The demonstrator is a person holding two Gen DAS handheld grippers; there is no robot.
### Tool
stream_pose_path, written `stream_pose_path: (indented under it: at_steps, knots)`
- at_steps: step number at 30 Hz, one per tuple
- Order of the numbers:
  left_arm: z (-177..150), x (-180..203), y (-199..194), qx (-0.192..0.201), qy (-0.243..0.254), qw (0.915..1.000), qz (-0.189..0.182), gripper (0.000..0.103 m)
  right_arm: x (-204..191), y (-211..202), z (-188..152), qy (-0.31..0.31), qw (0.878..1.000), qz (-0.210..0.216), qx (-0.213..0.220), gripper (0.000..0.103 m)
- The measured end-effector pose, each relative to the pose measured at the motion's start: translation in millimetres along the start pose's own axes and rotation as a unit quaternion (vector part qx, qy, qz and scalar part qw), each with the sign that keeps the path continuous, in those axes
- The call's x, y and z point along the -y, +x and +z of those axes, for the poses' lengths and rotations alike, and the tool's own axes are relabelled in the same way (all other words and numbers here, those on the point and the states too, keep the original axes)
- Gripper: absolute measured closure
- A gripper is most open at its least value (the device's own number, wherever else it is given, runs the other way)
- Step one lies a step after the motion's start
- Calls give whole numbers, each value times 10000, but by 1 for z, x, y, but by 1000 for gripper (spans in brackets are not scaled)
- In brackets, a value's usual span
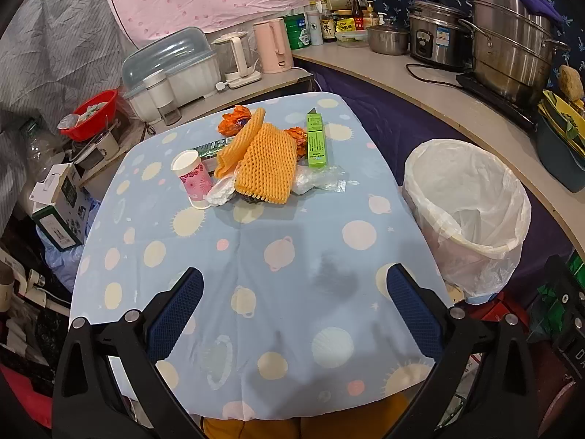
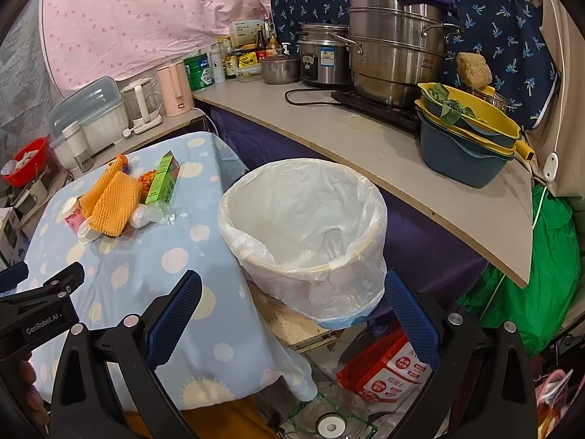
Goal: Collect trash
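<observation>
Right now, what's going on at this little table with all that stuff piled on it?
A person is about to clear trash off the table. Both the left gripper and right gripper are open and hold nothing. The pile sits untouched: orange foam netting, a paper cup, a green box and crumpled plastic. The lined bin beside the table looks empty.

tablecloth pale blue, planet print; foam net orange; carton green

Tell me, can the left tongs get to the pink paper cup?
Probably yes. The left tongs stand open and empty, only bare tablecloth lies before the pink paper cup, whose near side is uncovered.
</observation>
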State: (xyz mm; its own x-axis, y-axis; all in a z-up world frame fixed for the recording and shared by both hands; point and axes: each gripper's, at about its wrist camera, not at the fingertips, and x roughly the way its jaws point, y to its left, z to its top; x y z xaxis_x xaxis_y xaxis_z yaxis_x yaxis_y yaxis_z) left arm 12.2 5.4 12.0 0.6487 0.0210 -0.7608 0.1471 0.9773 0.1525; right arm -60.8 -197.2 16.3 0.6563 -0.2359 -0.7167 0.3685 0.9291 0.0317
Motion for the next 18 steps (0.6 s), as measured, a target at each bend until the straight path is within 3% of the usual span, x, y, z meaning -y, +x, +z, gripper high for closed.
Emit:
stream_pose_path:
  at_steps: [18]
  knots:
    - [3, -6, -1, -92, -19, 9999, -42, 7, -2, -4, 6, 40, 10000, -63, -2, 7]
